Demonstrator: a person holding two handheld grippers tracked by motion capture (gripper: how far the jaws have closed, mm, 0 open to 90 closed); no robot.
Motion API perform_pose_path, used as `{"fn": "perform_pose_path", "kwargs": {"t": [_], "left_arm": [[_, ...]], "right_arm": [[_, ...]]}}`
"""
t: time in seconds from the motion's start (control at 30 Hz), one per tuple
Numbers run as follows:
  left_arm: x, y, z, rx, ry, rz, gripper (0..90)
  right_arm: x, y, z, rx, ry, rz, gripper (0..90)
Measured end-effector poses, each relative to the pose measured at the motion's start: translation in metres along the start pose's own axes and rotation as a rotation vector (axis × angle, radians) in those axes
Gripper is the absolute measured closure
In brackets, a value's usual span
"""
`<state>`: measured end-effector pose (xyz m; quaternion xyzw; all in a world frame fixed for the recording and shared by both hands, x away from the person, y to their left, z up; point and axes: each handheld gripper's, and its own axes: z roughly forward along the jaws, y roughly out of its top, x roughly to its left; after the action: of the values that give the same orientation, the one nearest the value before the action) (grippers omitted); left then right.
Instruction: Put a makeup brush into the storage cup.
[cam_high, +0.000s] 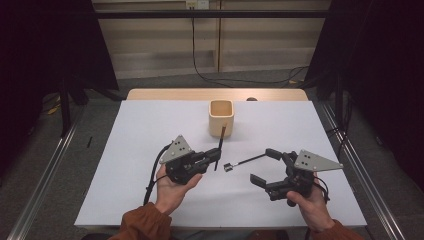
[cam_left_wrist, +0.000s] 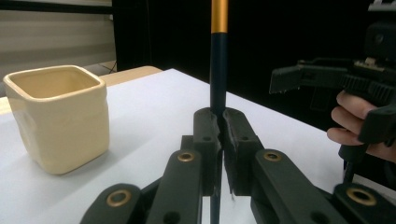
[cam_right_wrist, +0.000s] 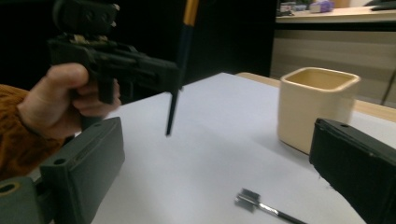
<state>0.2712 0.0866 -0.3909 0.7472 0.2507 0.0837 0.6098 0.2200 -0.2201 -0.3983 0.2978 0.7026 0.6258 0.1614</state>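
Note:
My left gripper (cam_high: 217, 155) (cam_left_wrist: 220, 121) is shut on a dark blue stick with a gold band (cam_high: 220, 142) (cam_left_wrist: 218, 70), held almost upright over the table with its lower tip just above the surface. A cream square cup (cam_high: 221, 117) (cam_left_wrist: 58, 116) (cam_right_wrist: 317, 107) stands just beyond it. A thin black tool with a small metal head (cam_high: 244, 161) (cam_right_wrist: 261, 205) lies flat on the white table between the grippers. My right gripper (cam_high: 265, 166) (cam_right_wrist: 217, 177) is open, with nothing in its jaws, to the right of that tool. The right gripper view shows the left gripper (cam_right_wrist: 116, 60) holding the stick (cam_right_wrist: 180, 70).
The white tabletop (cam_high: 150, 130) has a wooden strip along its far edge (cam_high: 165, 94). Dark curtains and metal rails flank the table. A cable runs across the floor behind it. The left gripper view shows the right gripper (cam_left_wrist: 336, 84) and the hand holding it at the right.

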Motion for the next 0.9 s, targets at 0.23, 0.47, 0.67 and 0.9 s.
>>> {"fn": "perform_pose_path", "kwargs": {"t": [0.23, 0.47, 0.67, 0.9], "left_arm": [[-0.003, -0.002, 0.005, 0.001, -0.006, 0.0, 84.7], [-0.002, -0.001, 0.003, -0.006, -0.003, -0.006, 84.7], [-0.003, -0.001, 0.003, -0.008, -0.004, -0.004, 84.7], [-0.003, 0.0, 0.003, -0.009, 0.003, -0.001, 84.7]], "right_arm": [[0.005, 0.012, 0.017, -0.022, 0.021, -0.028, 2.4], [0.006, 0.024, 0.031, 0.005, 0.038, -0.09, 1.8], [0.005, 0.039, 0.045, 0.017, 0.057, -0.086, 4.6], [0.006, 0.055, 0.059, 0.016, 0.105, -0.096, 15.3]]}}
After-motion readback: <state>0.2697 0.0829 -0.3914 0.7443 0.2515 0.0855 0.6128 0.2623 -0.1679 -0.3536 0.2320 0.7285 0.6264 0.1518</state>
